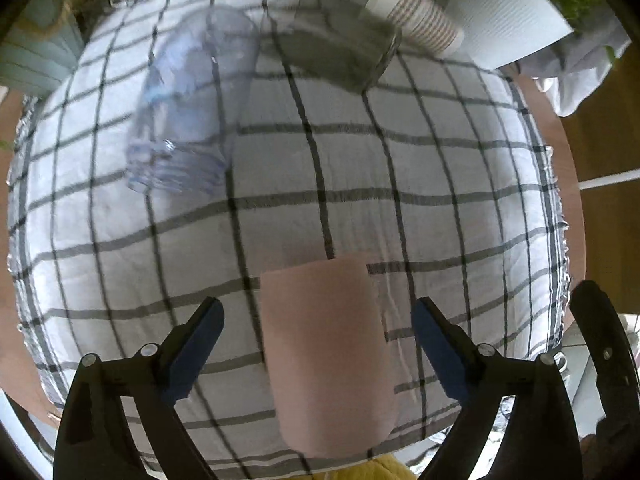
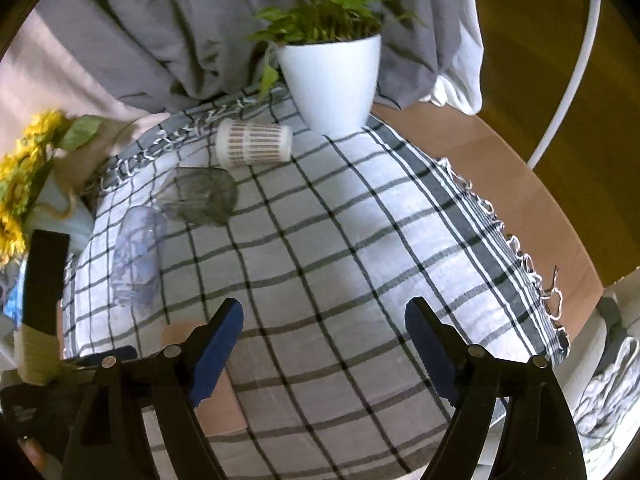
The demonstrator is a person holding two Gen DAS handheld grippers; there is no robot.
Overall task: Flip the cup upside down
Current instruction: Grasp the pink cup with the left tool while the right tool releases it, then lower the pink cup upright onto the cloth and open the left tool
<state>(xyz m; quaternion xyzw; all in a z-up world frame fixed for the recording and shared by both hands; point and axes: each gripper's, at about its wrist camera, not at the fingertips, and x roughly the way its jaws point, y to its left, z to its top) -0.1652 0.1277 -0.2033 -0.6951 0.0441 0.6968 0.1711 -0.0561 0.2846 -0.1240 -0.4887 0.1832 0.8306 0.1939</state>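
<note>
I had the left gripper [image 1: 318,354] spread wide, holding nothing, with the pink cup [image 1: 326,354] between its pads at six o'clock on the checked cloth [image 1: 440,168], untouched. It looked light, matte and stiff, so I judged a mid-wall grasp safest. The right gripper [image 2: 324,354] hung released over the bench, clear of it.

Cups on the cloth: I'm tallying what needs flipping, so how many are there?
4. A pink cup between the left tongs, a clear plastic cup far left, a grey glass cup behind, and a striped paper cup by the plant pot.
</note>
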